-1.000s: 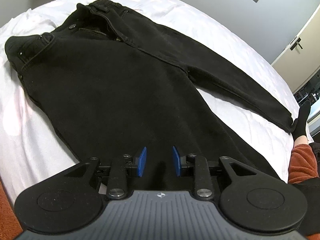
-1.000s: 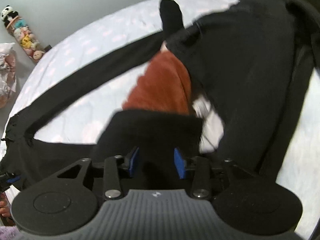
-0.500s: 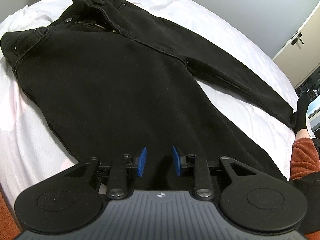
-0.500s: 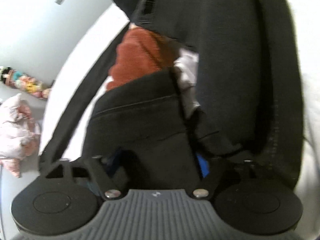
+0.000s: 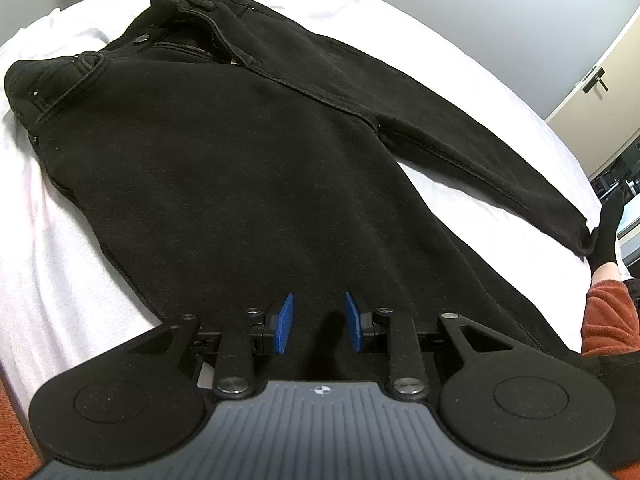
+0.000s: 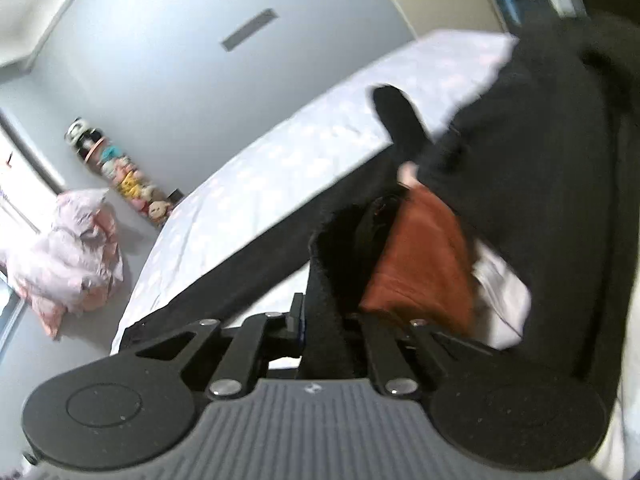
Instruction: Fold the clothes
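Black jeans (image 5: 248,152) lie spread on the white bed (image 5: 52,280), waistband at the far left, one leg running to the right edge, the other coming toward me. My left gripper (image 5: 318,328) hovers open and empty over the near leg. In the right wrist view my right gripper (image 6: 328,328) is shut on the hem of a jeans leg (image 6: 326,280) and holds it lifted off the bed (image 6: 280,160); its blue pads are mostly hidden by the cloth.
A person's leg in rust-orange trousers (image 5: 608,316) and a black sock (image 5: 608,236) rests at the bed's right edge, close to my right gripper (image 6: 424,256). A pink bundle (image 6: 68,256) and stacked soft toys (image 6: 120,172) stand by the grey wall.
My right gripper closed on the jeans leg hem and lifted and turned with it. My left gripper stayed open and dropped slightly closer over the jeans.
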Demonstrator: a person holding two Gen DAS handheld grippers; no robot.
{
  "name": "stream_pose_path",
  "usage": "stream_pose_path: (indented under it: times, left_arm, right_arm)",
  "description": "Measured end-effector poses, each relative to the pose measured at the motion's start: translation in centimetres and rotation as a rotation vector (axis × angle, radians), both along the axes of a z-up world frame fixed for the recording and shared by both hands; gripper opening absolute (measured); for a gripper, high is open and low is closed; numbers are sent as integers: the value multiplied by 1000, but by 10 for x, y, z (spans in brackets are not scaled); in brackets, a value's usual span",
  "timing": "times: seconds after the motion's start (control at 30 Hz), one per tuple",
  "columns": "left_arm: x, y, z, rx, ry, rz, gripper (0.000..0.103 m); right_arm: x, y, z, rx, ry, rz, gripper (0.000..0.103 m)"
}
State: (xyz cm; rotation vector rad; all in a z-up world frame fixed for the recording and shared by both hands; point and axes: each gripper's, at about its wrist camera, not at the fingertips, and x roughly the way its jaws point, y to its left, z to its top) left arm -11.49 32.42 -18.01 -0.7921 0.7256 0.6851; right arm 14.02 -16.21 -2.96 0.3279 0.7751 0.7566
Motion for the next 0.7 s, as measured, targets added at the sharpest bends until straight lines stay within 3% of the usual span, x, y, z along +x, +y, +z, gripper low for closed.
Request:
stream_pose_path:
  times: [0.2, 0.27, 0.37, 0.53, 0.7]
  left_arm:
    - [-8, 4, 0, -5, -17, 19, 33]
    - [-10, 5, -1, -9, -11, 27, 33]
    - [-12, 6, -1, -15, -5, 33, 33]
    - [-14, 7, -3, -22, 17, 42, 32]
    - [-16, 8, -5, -34, 33, 51, 32]
  right_arm:
    - [-12, 33, 72, 26, -178, 40, 9]
    - [-18, 31, 92, -3, -241, 13, 9]
    - [-15, 18, 106, -58, -263, -71, 9]
    - [11, -15, 65, -189, -115, -213, 9]
    - [36, -36, -18, -361, 119, -302, 9]
